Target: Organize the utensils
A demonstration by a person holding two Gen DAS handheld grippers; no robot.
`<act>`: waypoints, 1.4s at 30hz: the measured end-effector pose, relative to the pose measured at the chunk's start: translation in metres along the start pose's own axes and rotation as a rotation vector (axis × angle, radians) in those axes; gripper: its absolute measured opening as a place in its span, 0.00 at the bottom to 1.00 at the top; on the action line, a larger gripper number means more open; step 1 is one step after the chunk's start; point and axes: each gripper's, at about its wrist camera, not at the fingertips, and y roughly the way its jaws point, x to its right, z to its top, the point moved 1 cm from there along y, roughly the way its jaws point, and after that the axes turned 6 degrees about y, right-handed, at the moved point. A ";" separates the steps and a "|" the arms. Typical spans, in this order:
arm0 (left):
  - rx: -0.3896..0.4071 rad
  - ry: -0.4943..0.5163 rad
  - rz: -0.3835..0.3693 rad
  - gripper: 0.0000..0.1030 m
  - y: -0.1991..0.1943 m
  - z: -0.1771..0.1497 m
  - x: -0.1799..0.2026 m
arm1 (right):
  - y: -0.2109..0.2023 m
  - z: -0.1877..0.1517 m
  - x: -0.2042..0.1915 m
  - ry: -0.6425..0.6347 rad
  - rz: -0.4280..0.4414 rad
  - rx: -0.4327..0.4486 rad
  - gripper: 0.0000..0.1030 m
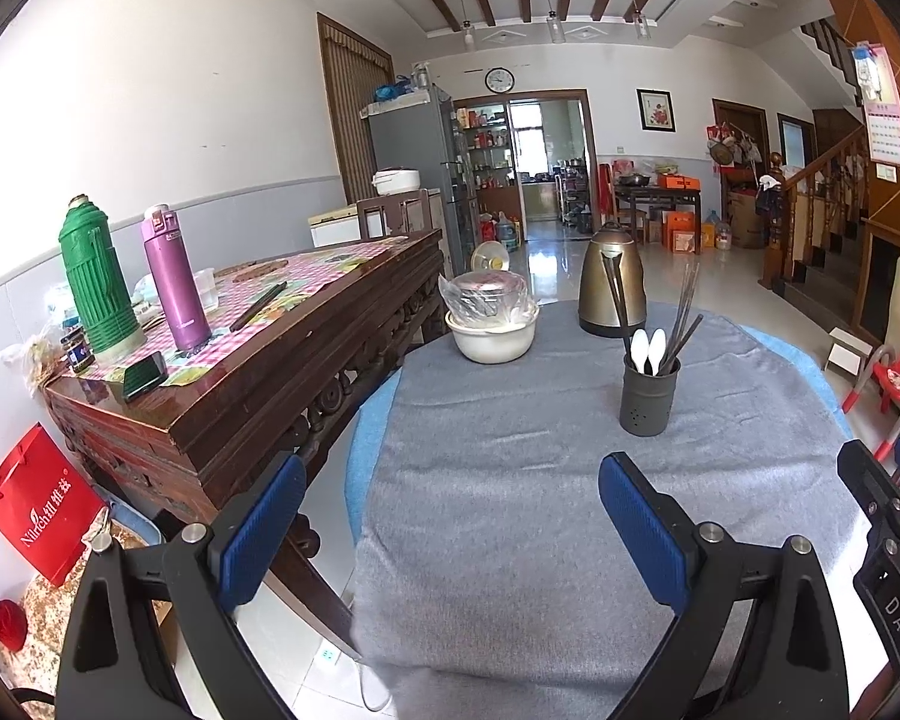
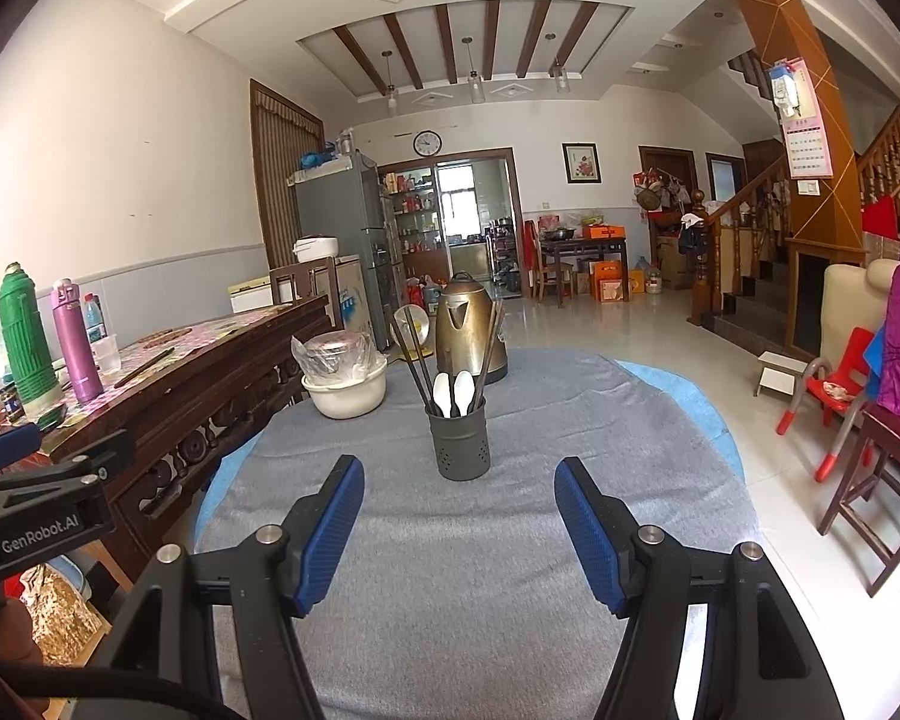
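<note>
Centrally, a round bench (image 2: pixel 450 570) under grey cloth carries a bronze metal kettle (image 2: pixel 465 324) and dark grey cylindrical utensil holder (image 2: pixel 463 441), mid-frame, with brown chopsticks (image 2: pixel 411 360) and two white plastic spoons (image 2: pixel 455 391). Left gripper (image 1: pixel 456 534) and right gripper (image 2: pixel 459 534) hover low, jaws wide, empty.

Home dining room: fridge (image 2: pixel 345 240), staircase (image 2: pixel 750 294).
</note>
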 end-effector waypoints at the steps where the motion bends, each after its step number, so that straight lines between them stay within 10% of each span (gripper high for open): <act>1: -0.001 -0.003 -0.001 0.95 0.001 0.000 -0.001 | 0.000 0.000 0.000 -0.001 0.000 0.001 0.67; 42: -0.085 -0.044 0.016 0.95 0.062 0.014 -0.004 | 0.052 0.027 -0.006 -0.043 -0.015 -0.060 0.67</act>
